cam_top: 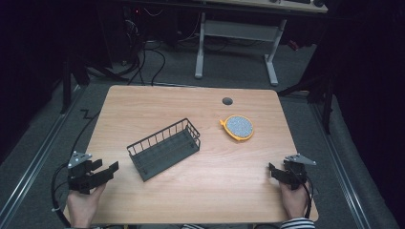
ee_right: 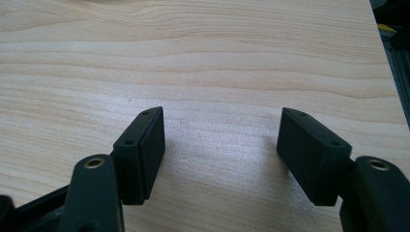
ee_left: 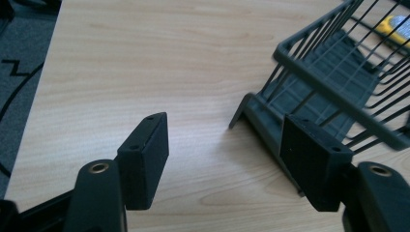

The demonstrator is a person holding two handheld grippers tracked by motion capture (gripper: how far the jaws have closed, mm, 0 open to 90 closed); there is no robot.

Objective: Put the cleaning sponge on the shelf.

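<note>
I hold my left gripper (cam_top: 111,168) just off the near left corner of the wire basket (cam_top: 164,148), its jaws spread wide with nothing between them but bare table (cam_top: 219,186). In the left gripper view the basket's near short end (ee_left: 309,96) sits just past my right-hand pad (ee_left: 309,159), close but apart from it. My right gripper (cam_top: 273,170) rests low on the table well to the right of the basket, near the front edge, jaws likewise released and empty; in the right gripper view only wood grain (ee_right: 217,72) lies ahead of them.

The basket itself lies slantwise near the middle of the table, upright and empty as far as I can see, its long axis running from near left to far right. Beyond its far right end, a little apart, sits the round orange-rimmed scrubber (cam_top: 239,127) with its speckled grey face up. Farther still, behind the scrubber, is the small cable hole (cam_top: 227,101) in the tabletop.

I judge this to be the approach: nothing is gripped yet. Of the two, my left is the one poised on the basket. The next move, as I read it, calls for me to ease the left forward so one pad slips inside the end wall and the other stays outside, then close on the rim wire. The right would have to travel past the basket's right side to reach the scrubber.
</note>
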